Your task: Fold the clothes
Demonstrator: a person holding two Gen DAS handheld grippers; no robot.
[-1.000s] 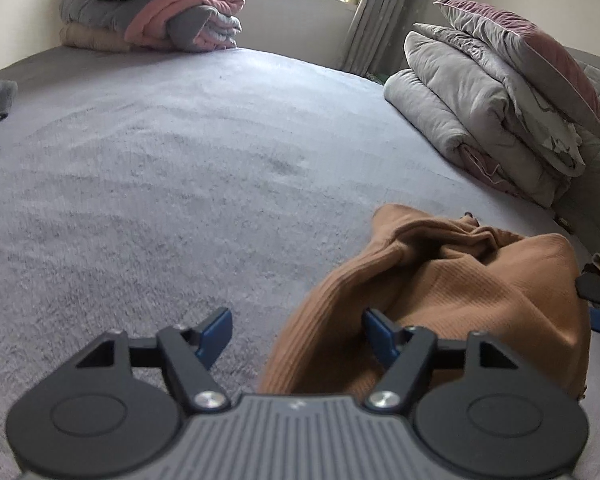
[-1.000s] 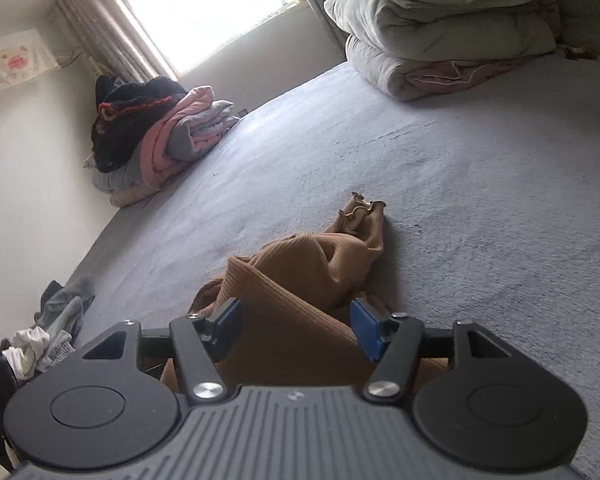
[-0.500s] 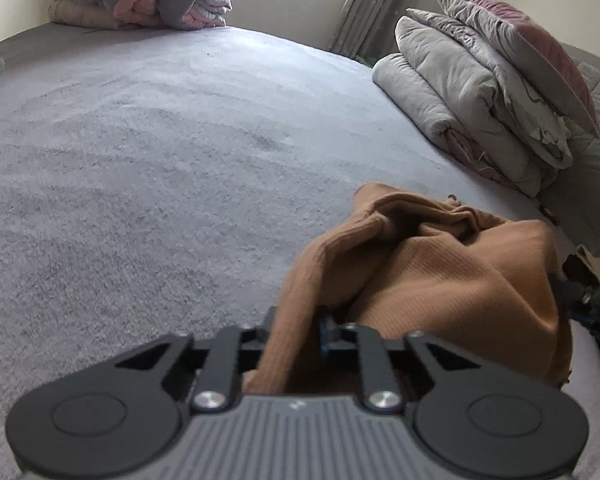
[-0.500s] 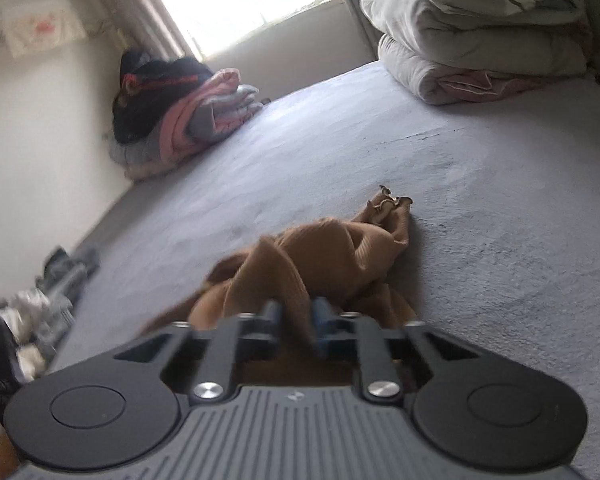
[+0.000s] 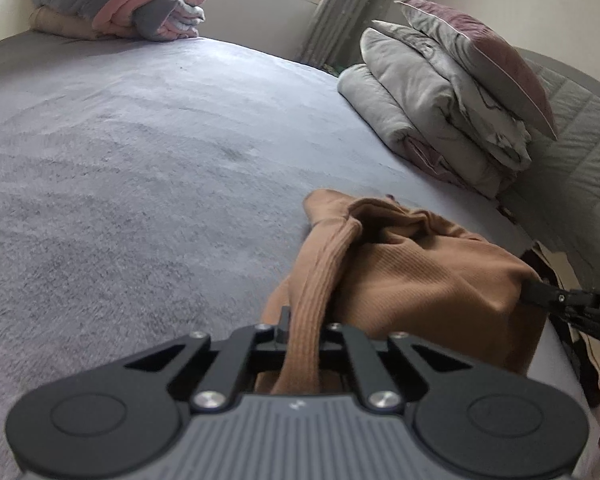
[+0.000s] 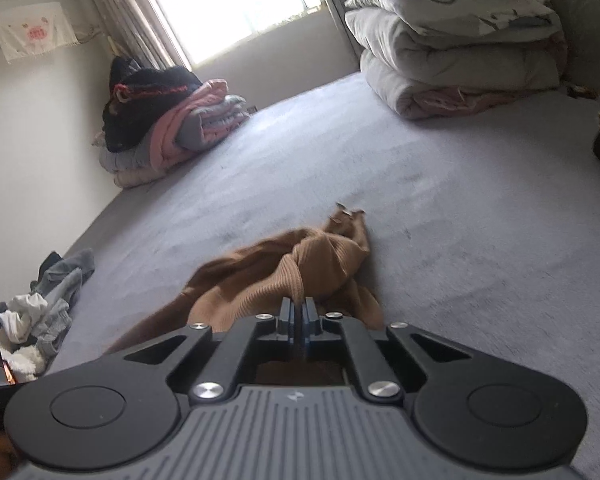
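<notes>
A crumpled brown ribbed garment [image 5: 412,276] lies on the grey bed cover [image 5: 140,160]. My left gripper [image 5: 304,320] is shut on a thick ribbed edge of it, which runs up between the fingers. In the right wrist view the same brown garment [image 6: 300,268] bunches ahead, and my right gripper [image 6: 298,312] is shut on a fold of it between its blue pads. The right gripper's black tip [image 5: 556,300] shows at the right of the left wrist view, pinching the garment's far corner. The cloth is lifted slightly at both held points.
Folded grey quilts and a pillow [image 5: 452,92] are stacked at the headboard. A pile of pink, grey and dark bedding [image 6: 168,128] sits at the far corner under the window. Loose grey and white clothes [image 6: 40,316] lie at the bed's left edge.
Both grippers went from open beside the brown garment to shut on its folds, then rose a little, pulling the cloth up with them.
</notes>
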